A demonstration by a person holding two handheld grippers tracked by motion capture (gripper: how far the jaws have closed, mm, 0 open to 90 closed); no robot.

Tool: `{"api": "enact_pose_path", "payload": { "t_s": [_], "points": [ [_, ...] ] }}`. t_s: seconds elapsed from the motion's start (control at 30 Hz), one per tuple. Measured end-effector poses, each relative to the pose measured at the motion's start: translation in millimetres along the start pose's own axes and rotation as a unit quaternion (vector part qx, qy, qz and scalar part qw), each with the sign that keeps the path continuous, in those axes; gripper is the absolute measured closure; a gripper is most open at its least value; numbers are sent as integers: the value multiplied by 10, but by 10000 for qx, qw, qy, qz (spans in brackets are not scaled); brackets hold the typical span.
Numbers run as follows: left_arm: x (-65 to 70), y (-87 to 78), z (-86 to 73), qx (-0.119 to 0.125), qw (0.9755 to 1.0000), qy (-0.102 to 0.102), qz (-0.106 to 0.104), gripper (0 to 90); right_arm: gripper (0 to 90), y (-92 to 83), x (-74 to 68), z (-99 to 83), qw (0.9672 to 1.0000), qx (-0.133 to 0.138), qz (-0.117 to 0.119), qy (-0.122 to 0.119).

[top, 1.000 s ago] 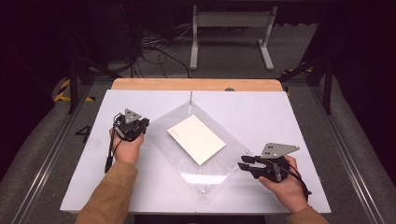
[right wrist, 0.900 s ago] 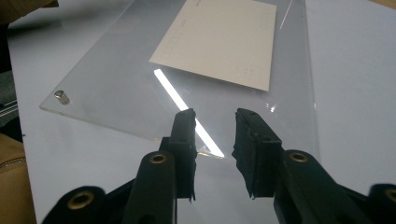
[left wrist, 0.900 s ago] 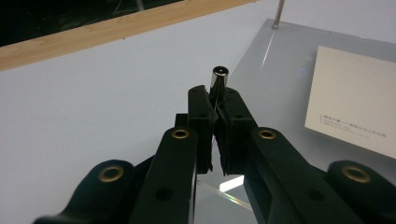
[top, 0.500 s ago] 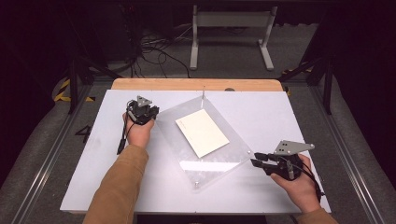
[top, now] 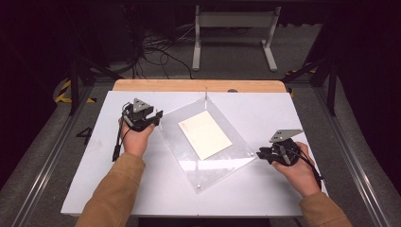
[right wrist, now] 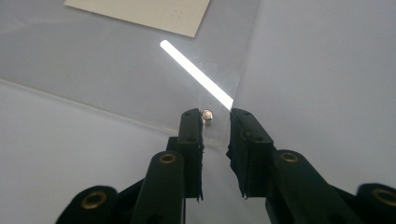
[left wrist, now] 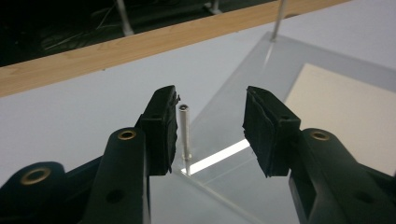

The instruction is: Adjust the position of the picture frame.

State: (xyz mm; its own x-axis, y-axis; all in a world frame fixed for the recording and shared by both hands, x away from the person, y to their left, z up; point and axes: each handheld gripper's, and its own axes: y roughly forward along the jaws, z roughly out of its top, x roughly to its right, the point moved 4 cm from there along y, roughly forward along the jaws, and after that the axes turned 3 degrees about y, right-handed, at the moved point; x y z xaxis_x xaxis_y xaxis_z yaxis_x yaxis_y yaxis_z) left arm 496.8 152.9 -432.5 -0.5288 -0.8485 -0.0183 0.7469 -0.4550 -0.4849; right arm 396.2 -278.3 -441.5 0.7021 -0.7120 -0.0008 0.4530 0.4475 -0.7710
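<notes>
Nearest to us, at the right edge of the white table (top: 142,189), our right gripper (top: 263,153) sits at the right corner of the clear acrylic sheet (top: 208,165). In the right gripper view its jaws have just been closing and stand narrowly apart around a small metal post (right wrist: 207,116) at that corner; the post lies close to one pad (right wrist: 191,135), but we cannot tell whether either pad presses on it, so we read the fingers as not yet clenched.

The sheet lies flat in the middle of the table, turned like a diamond, with a cream card (top: 204,134) resting on its upper half.

Farther up on the left, our left gripper (top: 156,116) is at the sheet's left corner. Its jaws have just been opening: in the left gripper view they stand well apart, released, with a thin upright metal pin (left wrist: 185,135) between them, just beside one pad (left wrist: 161,130) and clear of the other. Another pin (top: 206,93) rises at the sheet's far corner, near the wooden strip (top: 198,85) along the table's far edge
</notes>
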Motion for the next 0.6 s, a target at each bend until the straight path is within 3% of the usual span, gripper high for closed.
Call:
{"api": "enact_pose_path", "payload": {
  "t_s": [0.13,0.27,0.43,0.6],
  "points": [
    [77,-164,-94,82,9996,-39,-274,530,738,66,12,73,9992,-319,96,-210],
    [116,-306,-179,157,9991,-30,-388,523,738,130,23,128,9974,-609,162,-340],
    [150,-519,-281,235,9992,203,-248,517,740,193,17,171,9958,-796,207,-412],
    [157,-688,-399,327,9990,186,-247,504,746,272,2,183,9938,-963,281,-468]
  ]
}}
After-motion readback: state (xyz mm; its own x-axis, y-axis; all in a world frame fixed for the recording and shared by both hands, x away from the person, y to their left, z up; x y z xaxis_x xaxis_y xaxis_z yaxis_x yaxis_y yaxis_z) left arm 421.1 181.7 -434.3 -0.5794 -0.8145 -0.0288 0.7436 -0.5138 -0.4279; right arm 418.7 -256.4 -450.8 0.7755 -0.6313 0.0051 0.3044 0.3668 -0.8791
